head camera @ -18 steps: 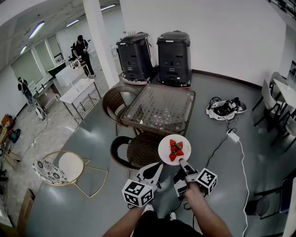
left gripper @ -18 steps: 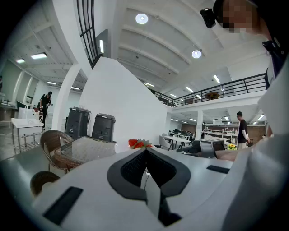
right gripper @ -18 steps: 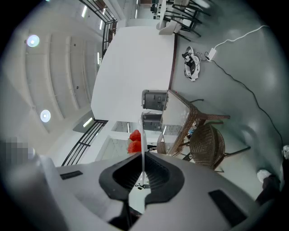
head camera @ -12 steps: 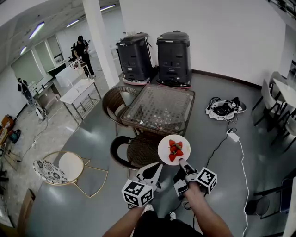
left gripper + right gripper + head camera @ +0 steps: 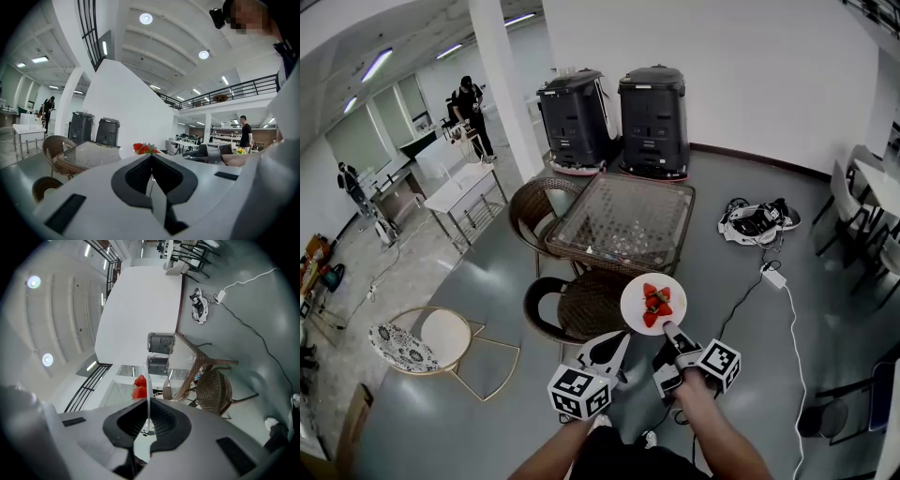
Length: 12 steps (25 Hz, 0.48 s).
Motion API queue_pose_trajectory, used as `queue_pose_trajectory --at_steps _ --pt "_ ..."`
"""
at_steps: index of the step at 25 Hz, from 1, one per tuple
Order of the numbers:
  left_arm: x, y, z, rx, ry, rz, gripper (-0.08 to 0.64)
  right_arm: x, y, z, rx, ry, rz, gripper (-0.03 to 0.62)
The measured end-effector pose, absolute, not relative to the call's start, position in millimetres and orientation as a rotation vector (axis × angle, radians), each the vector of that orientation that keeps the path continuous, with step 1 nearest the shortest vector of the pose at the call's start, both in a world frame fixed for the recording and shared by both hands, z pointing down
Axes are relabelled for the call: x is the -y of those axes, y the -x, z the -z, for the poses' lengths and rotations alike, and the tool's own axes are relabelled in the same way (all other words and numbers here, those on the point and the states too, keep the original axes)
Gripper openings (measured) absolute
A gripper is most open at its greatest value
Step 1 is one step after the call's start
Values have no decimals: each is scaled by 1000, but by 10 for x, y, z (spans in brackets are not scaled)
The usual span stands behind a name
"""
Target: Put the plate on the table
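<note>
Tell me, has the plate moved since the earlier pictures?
No. The plate, gripped by the right gripper, still hangs over the right edge of the near wicker chair, short of the glass table.

Table (image 5: 623, 217) behind chair (image 5: 581, 307) — plate (image 5: 633, 306) at chair's right.

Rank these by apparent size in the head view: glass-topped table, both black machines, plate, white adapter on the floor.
1. glass-topped table
2. left black machine and right black machine: they look alike, so no ranking between them
3. plate, though it is nearest the camera
4. white adapter
</note>
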State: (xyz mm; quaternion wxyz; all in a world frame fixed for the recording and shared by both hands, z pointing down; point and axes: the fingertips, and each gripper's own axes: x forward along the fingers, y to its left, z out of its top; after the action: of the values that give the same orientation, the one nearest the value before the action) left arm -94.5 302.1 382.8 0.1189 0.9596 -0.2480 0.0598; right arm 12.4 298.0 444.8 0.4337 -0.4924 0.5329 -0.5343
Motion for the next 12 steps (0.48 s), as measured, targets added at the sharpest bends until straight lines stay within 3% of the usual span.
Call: queue_pose_trajectory --at_steps 12 --pt "-2971 991 -3979 698 -2799 -175 6 -2934 -160 -4526 -1325 1243 1292 18"
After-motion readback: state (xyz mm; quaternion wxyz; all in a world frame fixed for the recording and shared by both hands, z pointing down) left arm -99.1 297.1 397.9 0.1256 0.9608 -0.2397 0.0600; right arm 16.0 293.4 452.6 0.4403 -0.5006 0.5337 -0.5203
